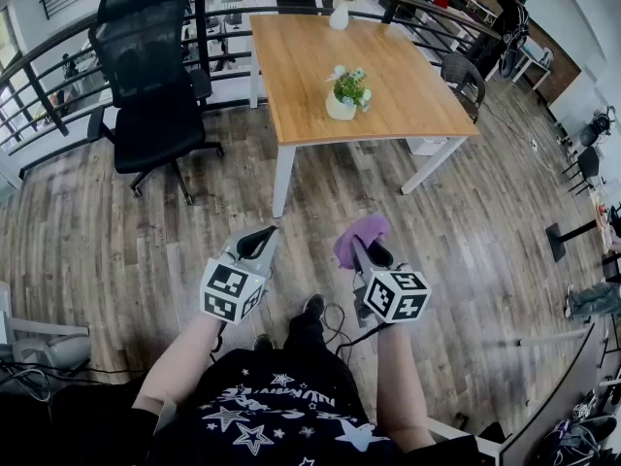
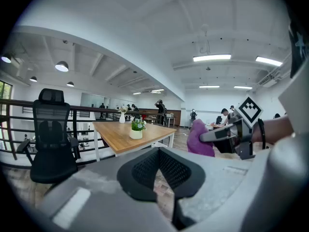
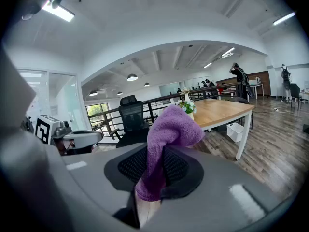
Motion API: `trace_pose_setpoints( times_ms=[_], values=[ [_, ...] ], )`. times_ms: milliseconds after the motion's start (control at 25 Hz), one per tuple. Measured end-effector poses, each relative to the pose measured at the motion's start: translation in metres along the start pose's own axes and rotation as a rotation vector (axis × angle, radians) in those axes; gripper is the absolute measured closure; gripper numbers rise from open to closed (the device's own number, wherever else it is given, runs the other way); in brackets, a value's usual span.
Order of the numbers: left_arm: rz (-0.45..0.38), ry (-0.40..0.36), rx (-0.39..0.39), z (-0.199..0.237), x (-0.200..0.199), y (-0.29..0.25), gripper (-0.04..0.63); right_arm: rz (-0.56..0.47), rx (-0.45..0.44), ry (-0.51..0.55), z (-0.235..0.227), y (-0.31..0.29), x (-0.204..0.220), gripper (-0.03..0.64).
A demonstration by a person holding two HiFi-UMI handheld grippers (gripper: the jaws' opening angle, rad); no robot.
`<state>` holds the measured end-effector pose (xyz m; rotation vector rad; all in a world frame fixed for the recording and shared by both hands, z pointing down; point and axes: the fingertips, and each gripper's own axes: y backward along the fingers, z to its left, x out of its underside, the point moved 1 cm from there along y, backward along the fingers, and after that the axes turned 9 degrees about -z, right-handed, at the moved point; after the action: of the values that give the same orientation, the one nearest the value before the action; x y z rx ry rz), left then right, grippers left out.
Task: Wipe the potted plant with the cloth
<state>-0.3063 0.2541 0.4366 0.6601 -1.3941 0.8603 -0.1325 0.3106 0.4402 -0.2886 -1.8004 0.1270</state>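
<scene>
Between the clamped jaws of the right gripper point(image 1: 363, 250) bunches the purple cloth point(image 1: 359, 231); the left gripper point(image 1: 263, 238) is closed, empty. Both forearms reach forward, dipping slightly, well short of the potted plant point(image 1: 346, 93) on the wooden table point(image 1: 417, 85); shirt lettering unreadable

Your purple cloth point(image 1: 361, 236) sits bunched and pinched in your right gripper point(image 1: 372, 258), flopping over its tip. The potted plant point(image 1: 346, 93), green with pale blooms in a white pot, stands upright on the surface point(image 1: 412, 81) at 12 o'clock, well apart.
</scene>
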Motion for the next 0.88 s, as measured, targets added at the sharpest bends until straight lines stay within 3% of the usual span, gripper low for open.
trace_pose_setpoints(
  times_ms=[240, 880],
  values=[
    [0.010, -0.025, 0.001, 0.0001, 0.0012, -0.0026, 0.594, 0.001, 0.004, -0.007, -0.0030, -0.0021, 0.0011, 0.537],
    [0.024, -0.004, 0.017, -0.0014, 0.0048, -0.0072, 0.594, 0.017, 0.030, -0.008, -0.0078, 0.0047, 0.0061, 0.537]
  ],
)
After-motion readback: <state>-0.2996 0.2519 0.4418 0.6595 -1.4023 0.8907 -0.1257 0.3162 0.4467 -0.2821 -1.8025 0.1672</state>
